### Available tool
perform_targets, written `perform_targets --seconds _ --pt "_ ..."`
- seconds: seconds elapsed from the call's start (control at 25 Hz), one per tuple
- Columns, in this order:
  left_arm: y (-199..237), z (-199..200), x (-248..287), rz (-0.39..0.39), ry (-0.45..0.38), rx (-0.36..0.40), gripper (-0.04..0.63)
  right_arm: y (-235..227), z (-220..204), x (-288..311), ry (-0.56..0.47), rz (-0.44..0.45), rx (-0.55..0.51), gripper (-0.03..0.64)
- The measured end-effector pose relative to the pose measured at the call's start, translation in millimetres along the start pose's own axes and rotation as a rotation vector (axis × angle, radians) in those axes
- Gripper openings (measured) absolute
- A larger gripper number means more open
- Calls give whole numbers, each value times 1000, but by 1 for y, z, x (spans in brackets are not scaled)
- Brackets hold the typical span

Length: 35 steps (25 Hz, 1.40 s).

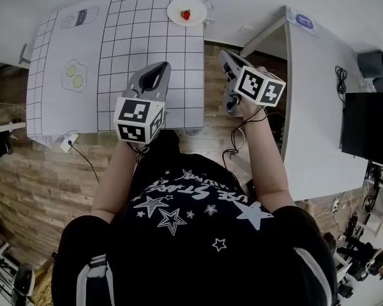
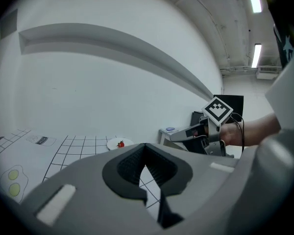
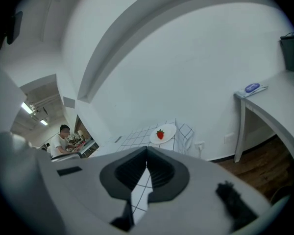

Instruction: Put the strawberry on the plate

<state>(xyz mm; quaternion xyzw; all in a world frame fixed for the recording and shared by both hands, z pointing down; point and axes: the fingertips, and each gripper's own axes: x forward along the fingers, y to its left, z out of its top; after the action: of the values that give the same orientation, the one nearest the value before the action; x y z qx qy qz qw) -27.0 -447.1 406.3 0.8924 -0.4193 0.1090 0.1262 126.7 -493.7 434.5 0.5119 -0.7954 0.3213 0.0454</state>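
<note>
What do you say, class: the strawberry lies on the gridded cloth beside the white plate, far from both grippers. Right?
Not quite. The strawberry lies on the white plate itself, not beside it on the gridded cloth; the head view shows this. The rest holds.

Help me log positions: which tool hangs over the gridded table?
The left tool: it is over the gridded table; the right tool is over wooden floor.

A small red strawberry (image 1: pixel 186 14) (green leaves at its top) is seen lying at the middle of a round white plate (image 1: pixel 174 6). The plate is set flat at the far edge of the gridded sheet (image 1: pixel 147 56), near its right corner.
</note>
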Motion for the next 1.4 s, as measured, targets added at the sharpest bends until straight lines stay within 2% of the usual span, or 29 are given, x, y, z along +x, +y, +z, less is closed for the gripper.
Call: perform_targets --seconds 0.16,0.44,0.72,0.92,1.24,1.4 --pt "-21 -4 -26 8 -8 0 7 11 -21 -28 2 21 14 14" --pt "-54 -8 -79 75 -62 -4 8 48 -42 -88 -30 111 -69 14" --pt "-99 -36 -150 123 -63 6 7 69 -84 -157 -47 149 -84 14" --pt "-128 -30 -194 166 -102 13 7 88 -99 -202 -58 195 -116 14" --pt "-161 -11 -263 236 -176 4 7 120 -134 -233 -4 279 -147 14" --pt "-173 -24 -300 262 -198 15 8 139 -156 -245 0 304 -179 14"
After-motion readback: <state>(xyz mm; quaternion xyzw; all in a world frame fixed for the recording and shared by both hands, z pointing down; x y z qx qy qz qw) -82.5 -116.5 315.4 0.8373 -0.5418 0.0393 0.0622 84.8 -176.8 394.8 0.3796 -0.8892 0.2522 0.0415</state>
